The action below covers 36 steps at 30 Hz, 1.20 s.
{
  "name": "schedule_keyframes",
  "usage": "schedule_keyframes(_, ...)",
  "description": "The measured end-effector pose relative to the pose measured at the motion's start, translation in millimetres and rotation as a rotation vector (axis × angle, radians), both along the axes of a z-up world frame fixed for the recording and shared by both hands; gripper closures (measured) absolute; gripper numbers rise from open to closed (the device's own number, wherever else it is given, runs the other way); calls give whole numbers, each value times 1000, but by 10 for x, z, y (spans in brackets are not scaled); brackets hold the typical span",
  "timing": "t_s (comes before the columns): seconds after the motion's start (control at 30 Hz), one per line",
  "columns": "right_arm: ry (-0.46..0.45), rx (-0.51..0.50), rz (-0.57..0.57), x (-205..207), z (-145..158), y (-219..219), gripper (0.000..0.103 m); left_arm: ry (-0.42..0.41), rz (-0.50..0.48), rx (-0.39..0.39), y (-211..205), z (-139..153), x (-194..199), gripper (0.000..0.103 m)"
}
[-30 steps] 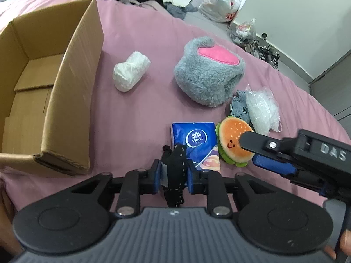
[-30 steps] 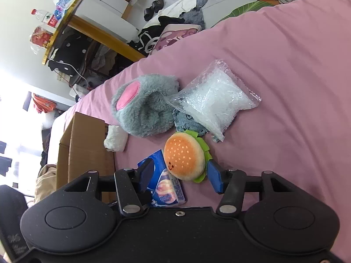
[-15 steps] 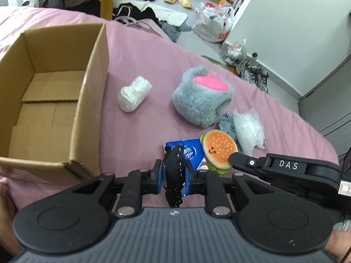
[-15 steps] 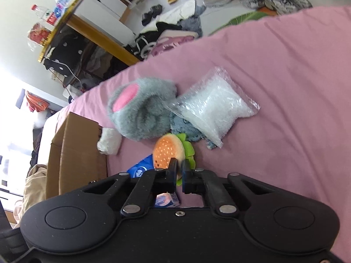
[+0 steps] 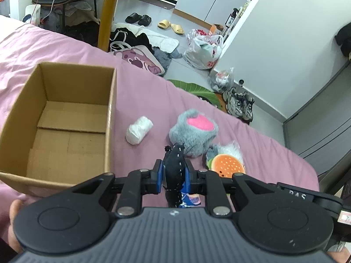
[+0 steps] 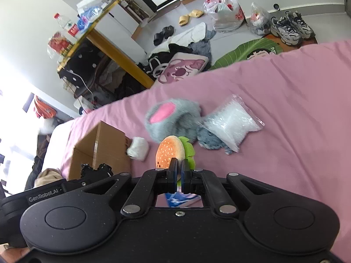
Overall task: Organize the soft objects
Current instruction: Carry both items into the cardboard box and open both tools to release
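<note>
My left gripper [image 5: 173, 172] is shut on a black soft toy [image 5: 174, 166] with white stitching, held up above the pink bedspread [image 5: 140, 92]. My right gripper [image 6: 179, 171] is shut on the edge of a burger plush [image 6: 170, 151], lifted off the bed; the same burger plush [image 5: 227, 164] shows in the left wrist view. An open, empty cardboard box [image 5: 63, 127] stands to the left. On the bed lie a white wad [image 5: 138, 130], a grey furry plush with pink patch [image 5: 194, 131], a small blue-grey plush [image 6: 210, 141] and a clear bag of white filling [image 6: 232, 125]. A blue tissue pack [image 6: 179, 197] lies under the grippers.
The bed's far edge drops to a floor strewn with clothes, slippers, plastic bags [image 5: 204, 50] and sneakers [image 5: 240, 105]. A yellow table leg [image 5: 108, 13] stands behind the bed. A hand [image 5: 15, 210] holds the left gripper at the lower left.
Both grippers have risen and pulled back from the bed. The right gripper went from open around the burger plush to shut on it and lifted it; the left kept the black toy.
</note>
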State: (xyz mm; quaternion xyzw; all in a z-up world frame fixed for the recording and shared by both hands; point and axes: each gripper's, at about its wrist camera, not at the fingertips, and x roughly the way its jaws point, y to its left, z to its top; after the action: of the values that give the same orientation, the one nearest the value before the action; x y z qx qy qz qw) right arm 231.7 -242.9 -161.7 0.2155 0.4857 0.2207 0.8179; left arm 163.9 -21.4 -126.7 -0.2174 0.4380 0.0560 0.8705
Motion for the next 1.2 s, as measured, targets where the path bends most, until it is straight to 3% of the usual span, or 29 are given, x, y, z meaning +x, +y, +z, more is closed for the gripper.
schedule_keyframes(0.3,-71,12,9,-23,358,264,100,-62,8,28,269,315,1,84)
schedule_keyframes(0.57,-113,37,24,-27,557,548,100,-83,51,24,583,408,42,84)
schedule_keyframes(0.8,-137,44,55,4,672,861,100,-102,81,31,864,423,57,84)
schedule_keyframes(1.2,-136,43,126,68,656,1408,100,-98,184,-30,1409,268,105,84)
